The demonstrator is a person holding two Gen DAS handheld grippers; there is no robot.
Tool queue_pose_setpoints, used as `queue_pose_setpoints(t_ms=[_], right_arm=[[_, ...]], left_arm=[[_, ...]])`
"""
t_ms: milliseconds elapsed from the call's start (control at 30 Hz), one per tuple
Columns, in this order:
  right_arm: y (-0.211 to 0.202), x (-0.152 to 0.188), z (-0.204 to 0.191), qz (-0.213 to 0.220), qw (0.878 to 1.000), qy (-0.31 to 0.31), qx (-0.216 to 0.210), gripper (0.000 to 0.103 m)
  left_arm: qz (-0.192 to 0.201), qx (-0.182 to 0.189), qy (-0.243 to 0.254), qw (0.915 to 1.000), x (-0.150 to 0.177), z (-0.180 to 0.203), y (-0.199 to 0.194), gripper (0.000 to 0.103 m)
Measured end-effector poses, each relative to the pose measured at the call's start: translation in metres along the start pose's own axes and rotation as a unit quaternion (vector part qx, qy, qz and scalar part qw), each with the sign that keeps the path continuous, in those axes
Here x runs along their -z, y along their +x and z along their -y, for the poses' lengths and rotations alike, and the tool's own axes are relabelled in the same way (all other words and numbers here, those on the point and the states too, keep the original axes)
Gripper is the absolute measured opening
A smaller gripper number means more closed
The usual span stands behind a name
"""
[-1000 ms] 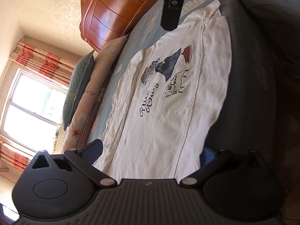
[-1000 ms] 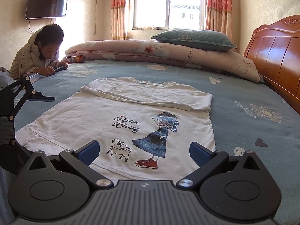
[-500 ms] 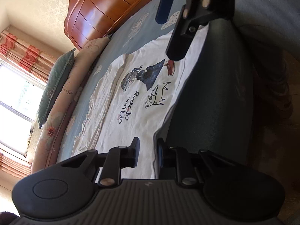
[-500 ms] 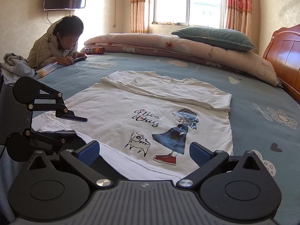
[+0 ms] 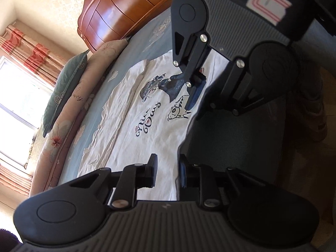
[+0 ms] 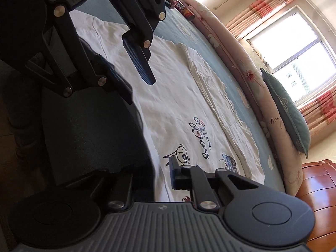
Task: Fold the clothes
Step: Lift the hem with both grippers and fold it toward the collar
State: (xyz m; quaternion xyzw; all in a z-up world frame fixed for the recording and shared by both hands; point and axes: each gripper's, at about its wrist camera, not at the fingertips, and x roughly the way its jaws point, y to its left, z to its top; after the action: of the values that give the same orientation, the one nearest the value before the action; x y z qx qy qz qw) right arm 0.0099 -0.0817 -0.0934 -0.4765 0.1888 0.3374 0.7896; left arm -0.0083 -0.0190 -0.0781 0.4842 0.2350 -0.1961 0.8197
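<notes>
A white T-shirt (image 5: 147,138) with a girl-and-cat print lies flat on the blue bedspread (image 5: 159,31), its sleeves folded in and its hem along the bed's near edge. My left gripper (image 5: 168,172) straddles one end of the hem. Its jaws are narrow and opening, with white cloth showing in the gap. The right wrist view shows the left gripper (image 6: 140,90) with its upper blue pad lifted off the T-shirt (image 6: 178,109). My right gripper (image 6: 160,174) is rolled on its side, jaws closing on the hem. In the left wrist view the right gripper (image 5: 194,112) pinches that edge.
A rolled floral quilt (image 5: 69,130) and a green pillow (image 5: 63,88) line the far side of the bed. The wooden headboard (image 5: 117,16) is at one end. A can (image 6: 184,8) and part of a person lie at the other. The mattress side (image 5: 231,142) drops to the floor.
The right gripper rolled onto its side, came down to the hem beside the left one, and went from wide open to nearly closed. The left jaws closed from wide to narrow.
</notes>
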Motion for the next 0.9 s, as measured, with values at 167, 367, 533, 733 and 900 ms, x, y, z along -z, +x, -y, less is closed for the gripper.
queue_pose_setpoints(t_ms=[167,367,533,733,900], right_arm=[[-0.005,0.001,0.005,0.004,1.0,0.029,-0.003,0.011],[-0.01,0.01,0.002,0.004,1.0,0.026,0.013,0.022],[-0.011,0.043,0.014,-0.021,0.998,0.035,0.041,0.028],[-0.015,0.071,0.031,-0.038,0.997,0.05,0.045,0.024],[-0.016,0.07,0.032,-0.039,0.998,0.045,0.029,0.008]], left_arm=[[-0.053,-0.002,0.003,0.9986,0.002,0.011,0.014,0.024],[-0.084,-0.023,-0.007,0.9962,0.01,0.004,0.017,0.019],[-0.108,-0.031,-0.009,0.9936,0.028,0.0,0.009,0.022],[-0.127,-0.034,-0.001,0.9914,0.043,0.001,0.005,0.017],[-0.126,-0.046,0.012,0.9909,0.036,-0.001,0.003,0.001]])
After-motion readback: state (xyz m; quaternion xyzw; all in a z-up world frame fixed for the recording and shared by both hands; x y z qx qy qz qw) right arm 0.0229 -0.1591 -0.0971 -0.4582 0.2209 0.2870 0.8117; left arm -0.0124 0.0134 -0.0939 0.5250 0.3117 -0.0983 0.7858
